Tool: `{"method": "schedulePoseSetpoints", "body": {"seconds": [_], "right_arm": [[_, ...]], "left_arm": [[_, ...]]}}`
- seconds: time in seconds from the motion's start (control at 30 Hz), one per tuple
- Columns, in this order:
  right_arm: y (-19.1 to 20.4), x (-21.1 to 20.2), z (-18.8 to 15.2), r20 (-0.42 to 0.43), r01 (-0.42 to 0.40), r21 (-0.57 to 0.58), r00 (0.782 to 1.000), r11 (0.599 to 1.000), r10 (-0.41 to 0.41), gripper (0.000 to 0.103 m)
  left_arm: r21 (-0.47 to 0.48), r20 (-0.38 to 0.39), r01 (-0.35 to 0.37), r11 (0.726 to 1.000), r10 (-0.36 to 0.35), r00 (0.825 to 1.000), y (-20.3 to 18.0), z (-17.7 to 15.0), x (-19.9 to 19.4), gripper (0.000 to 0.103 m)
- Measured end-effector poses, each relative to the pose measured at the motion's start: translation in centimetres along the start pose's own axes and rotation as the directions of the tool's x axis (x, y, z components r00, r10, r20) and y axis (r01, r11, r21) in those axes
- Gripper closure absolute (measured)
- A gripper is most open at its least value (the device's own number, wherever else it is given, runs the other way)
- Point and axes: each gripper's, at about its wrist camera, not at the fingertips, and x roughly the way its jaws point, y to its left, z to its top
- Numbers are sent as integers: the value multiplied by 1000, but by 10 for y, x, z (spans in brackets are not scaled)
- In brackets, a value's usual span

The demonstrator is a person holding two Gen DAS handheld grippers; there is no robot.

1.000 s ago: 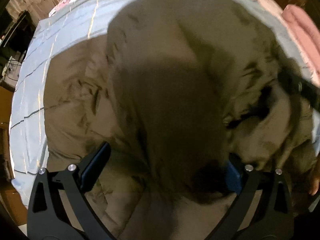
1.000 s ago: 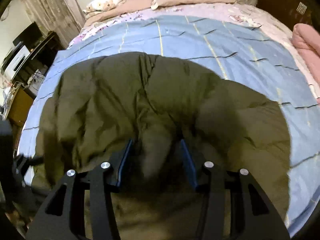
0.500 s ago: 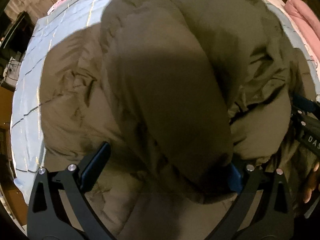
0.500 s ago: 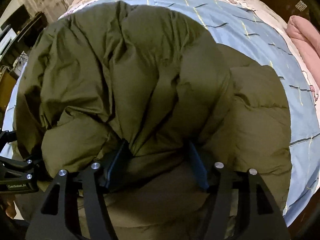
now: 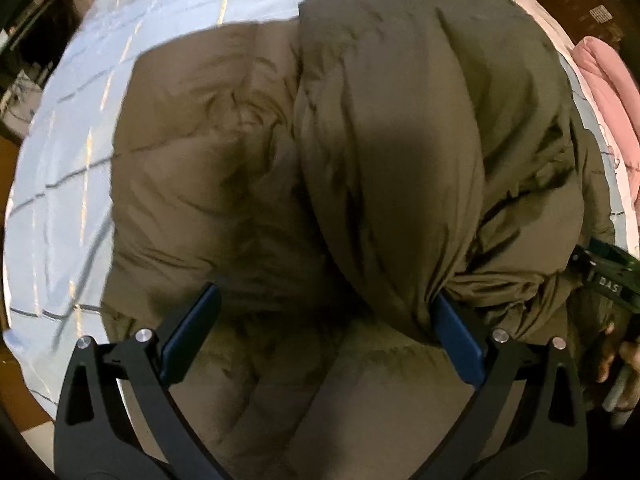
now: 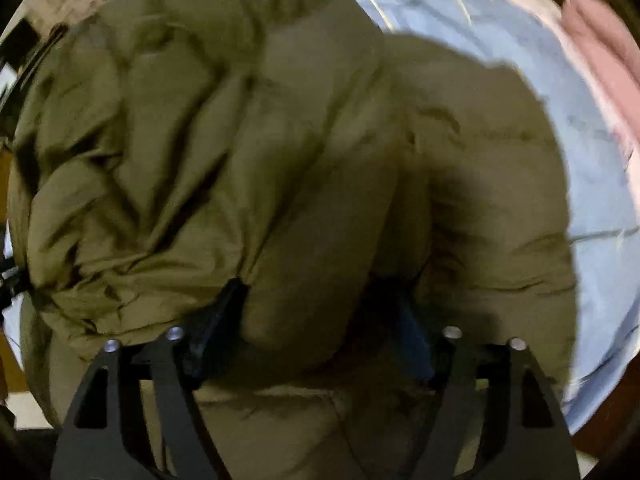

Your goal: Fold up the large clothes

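One olive puffer jacket [image 5: 248,168] lay spread on a single blue checked bedsheet [image 5: 68,132], filling most of both views. From the left wrist camera, the left gripper [image 5: 324,320] stood with its two blue-padded fingers [image 5: 188,336] wide apart; a thick fold of the jacket hung against the right-hand pad, though whether it was truly pinched could not be told. Further right, one pink blanket [image 5: 608,92] sat at the bed's edge, and a hand on the other tool showed at the frame's border. In the blurred right wrist view, the right gripper [image 6: 316,320] had its two fingers closed narrowly around a bunched roll of jacket [image 6: 224,148].
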Motion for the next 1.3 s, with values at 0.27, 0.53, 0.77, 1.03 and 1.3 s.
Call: {"method": "schedulePoseSetpoints", "body": {"seconds": [0.27,0.53,0.77,1.03,1.3], "right_arm": [[-3,-15,6,-4,40,-1,999,999,-40,25],[-2,-27,7,67,112,-25,992,993,-110,25],[-25,-14,4,-14,5,63,1000,998,-4,19],[-90,-74,-74,-15,35,200,999,979,-33,9],[-152,-41,-147,-295,-38,435,938,899,182,9]], "left_arm": [[16,134,-45,999,43,990,11,-4,-44,2],[-109,-69,-229,967,223,972,68,-20,11,2],[-10,-82,-255,967,254,964,53,-32,10,2],[64,-87,-227,972,232,969,60,-106,-33,2],[-254,-333,28,967,-115,936,108,-164,-16,2]]}}
